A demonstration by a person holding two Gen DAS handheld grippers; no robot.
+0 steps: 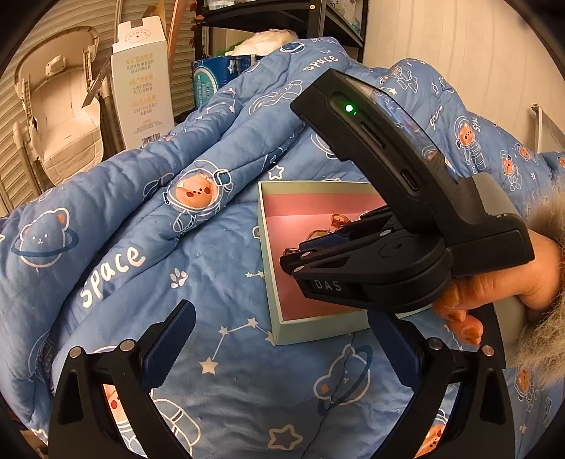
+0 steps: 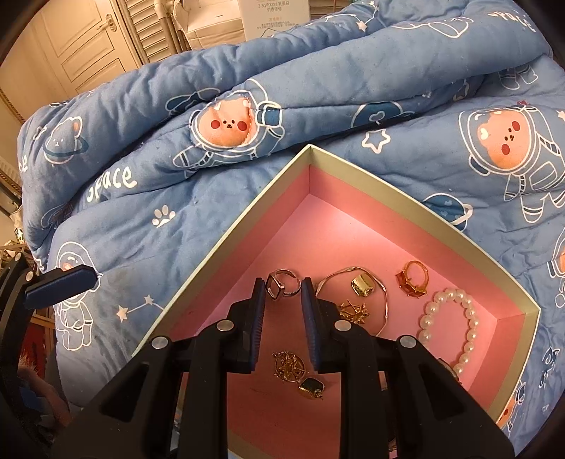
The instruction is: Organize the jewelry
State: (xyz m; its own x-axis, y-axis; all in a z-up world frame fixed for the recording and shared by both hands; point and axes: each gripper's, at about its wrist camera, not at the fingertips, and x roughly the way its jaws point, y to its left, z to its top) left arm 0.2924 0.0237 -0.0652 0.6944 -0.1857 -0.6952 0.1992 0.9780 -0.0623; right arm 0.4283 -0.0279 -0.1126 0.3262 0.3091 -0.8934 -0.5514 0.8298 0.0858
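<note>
A pale green box with a pink lining lies on a blue space-print quilt; it also shows in the left wrist view. Inside lie a silver ring, a gold ring with an orange stone, a pearl bracelet, a thin bangle, and gold earrings. My right gripper hovers inside the box, open, its fingertips either side of the silver ring without clamping it. My left gripper is open and empty over the quilt just in front of the box.
The quilt is bunched into high folds behind and left of the box. A white carton, a folded beige chair and a dark shelf unit stand behind. A hand holds the right gripper body above the box.
</note>
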